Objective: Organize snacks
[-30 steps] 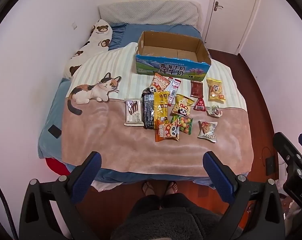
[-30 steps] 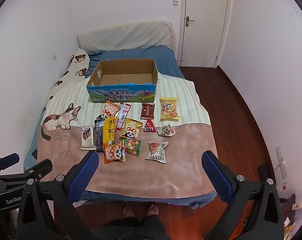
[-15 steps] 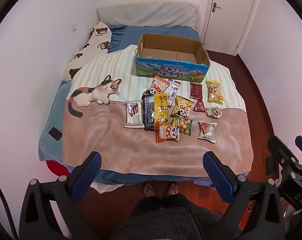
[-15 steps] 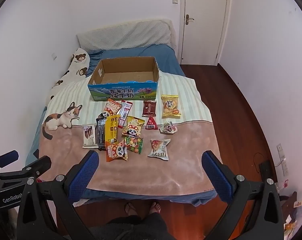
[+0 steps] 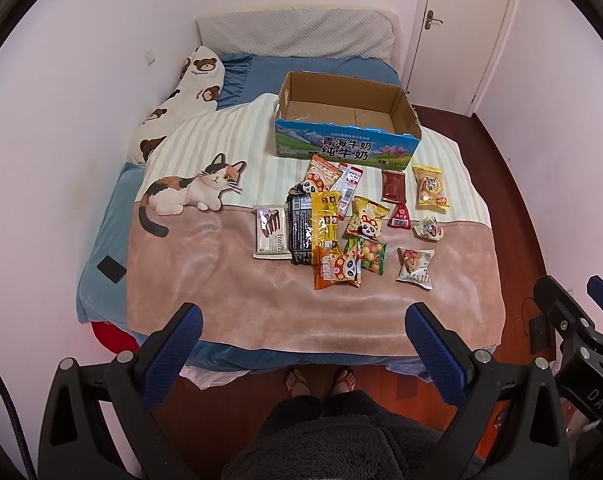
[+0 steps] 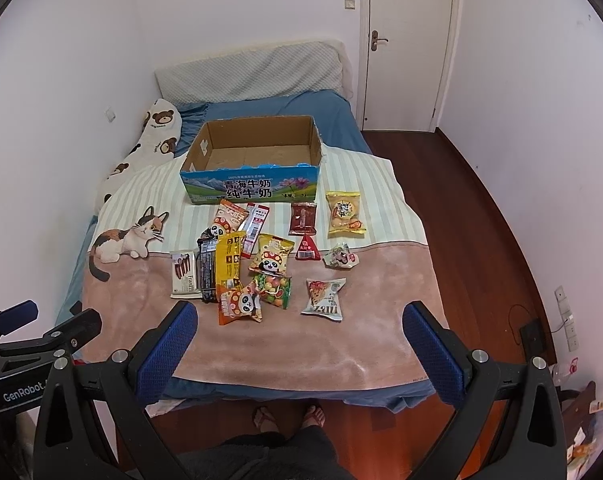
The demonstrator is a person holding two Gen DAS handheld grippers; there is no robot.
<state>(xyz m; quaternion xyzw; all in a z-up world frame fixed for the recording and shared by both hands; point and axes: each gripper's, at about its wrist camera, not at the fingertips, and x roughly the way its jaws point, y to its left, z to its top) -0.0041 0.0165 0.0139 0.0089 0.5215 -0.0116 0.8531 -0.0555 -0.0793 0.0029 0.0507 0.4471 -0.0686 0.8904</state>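
Both my left gripper and right gripper hang with fingers spread wide and empty, having edged slightly closer to the bed over the last second. The snack packets lie untouched on the blanket, just before the empty carton; I judge sorting has not begun.

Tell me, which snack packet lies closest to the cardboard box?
The orange panda packet: its top edge almost meets the cardboard box, the others lie farther down.
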